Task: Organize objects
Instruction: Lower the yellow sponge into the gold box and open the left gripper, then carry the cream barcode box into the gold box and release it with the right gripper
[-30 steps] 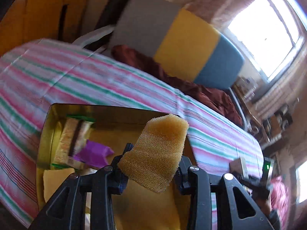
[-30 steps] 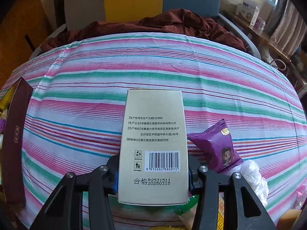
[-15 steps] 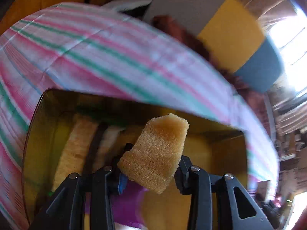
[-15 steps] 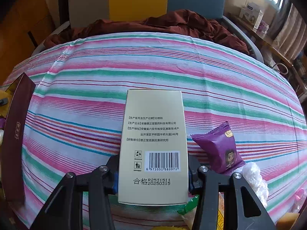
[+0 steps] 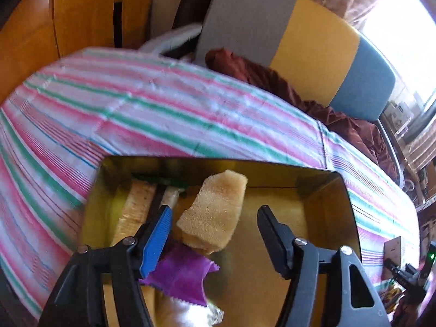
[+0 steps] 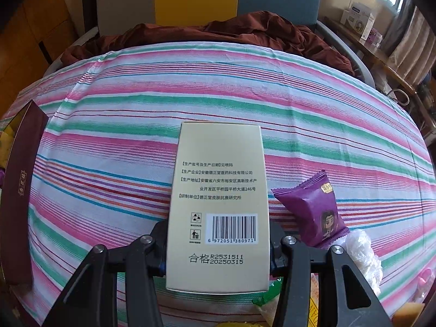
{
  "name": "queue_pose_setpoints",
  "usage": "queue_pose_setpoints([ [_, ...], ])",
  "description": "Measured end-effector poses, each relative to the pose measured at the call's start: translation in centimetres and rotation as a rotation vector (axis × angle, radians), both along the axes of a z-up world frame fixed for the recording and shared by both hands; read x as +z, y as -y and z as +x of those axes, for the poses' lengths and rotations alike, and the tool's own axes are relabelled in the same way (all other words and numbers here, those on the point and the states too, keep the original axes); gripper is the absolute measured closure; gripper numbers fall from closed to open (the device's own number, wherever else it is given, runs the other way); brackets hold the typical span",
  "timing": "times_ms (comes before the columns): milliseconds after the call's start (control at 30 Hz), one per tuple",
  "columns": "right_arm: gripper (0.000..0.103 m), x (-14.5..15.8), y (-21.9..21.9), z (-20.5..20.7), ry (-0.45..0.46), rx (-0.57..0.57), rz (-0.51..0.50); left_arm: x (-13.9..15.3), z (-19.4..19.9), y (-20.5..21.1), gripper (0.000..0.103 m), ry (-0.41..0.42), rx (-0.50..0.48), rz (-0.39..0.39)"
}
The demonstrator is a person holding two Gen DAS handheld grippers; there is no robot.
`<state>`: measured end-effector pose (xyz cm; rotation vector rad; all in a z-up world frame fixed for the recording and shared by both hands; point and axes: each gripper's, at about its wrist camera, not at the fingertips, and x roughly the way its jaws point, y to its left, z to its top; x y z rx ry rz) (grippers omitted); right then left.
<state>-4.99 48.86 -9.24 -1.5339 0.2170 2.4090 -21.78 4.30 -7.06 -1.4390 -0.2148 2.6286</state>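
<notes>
In the left wrist view, a tan sponge piece (image 5: 215, 212) sits over the gold tin (image 5: 329, 190). My left gripper (image 5: 214, 231) is opening around it. The right pad stands well clear of the sponge and the blue left pad (image 5: 158, 231) lies just beside it. A purple snack packet (image 5: 185, 275) and a wrapped bar (image 5: 136, 207) lie inside the tin. In the right wrist view, my right gripper (image 6: 218, 248) is shut on a beige carton with a barcode (image 6: 218, 190), held above the striped cloth (image 6: 109, 109).
A second purple packet (image 6: 316, 212) and crinkled clear plastic (image 6: 362, 256) lie on the cloth to the right of the carton. A maroon box side (image 6: 19, 190) stands at the left edge. A dark red blanket (image 6: 245, 32) and a cushioned chair lie beyond the table.
The left jaws have spread wide and let go of the sponge, which now lies lower in the tin. The left view has swung back toward the cloth. The right gripper and carton are unmoved.
</notes>
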Motion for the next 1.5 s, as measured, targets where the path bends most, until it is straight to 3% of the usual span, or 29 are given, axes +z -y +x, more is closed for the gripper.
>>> queue_pose_setpoints([
  [300,0.053,0.1,0.2,0.4,0.0,-0.007,0.009,4.5,7.1,-0.2,0.037,-0.175,0.002,-0.136],
  [567,0.053,0.1,0.4,0.5,-0.001,-0.005,0.024,5.6,12.2,-0.6,0.037,-0.236,-0.036,-0.154],
  [1200,0.053,0.5,2.0,0.9,0.025,-0.011,0.034,6.2,15.6,0.3,0.037,-0.267,-0.078,-0.128],
  [1500,0.053,4.1,5.1,1.0,-0.055,0.01,-0.004,5.3,15.9,1.6,0.037,-0.237,-0.077,-0.085],
])
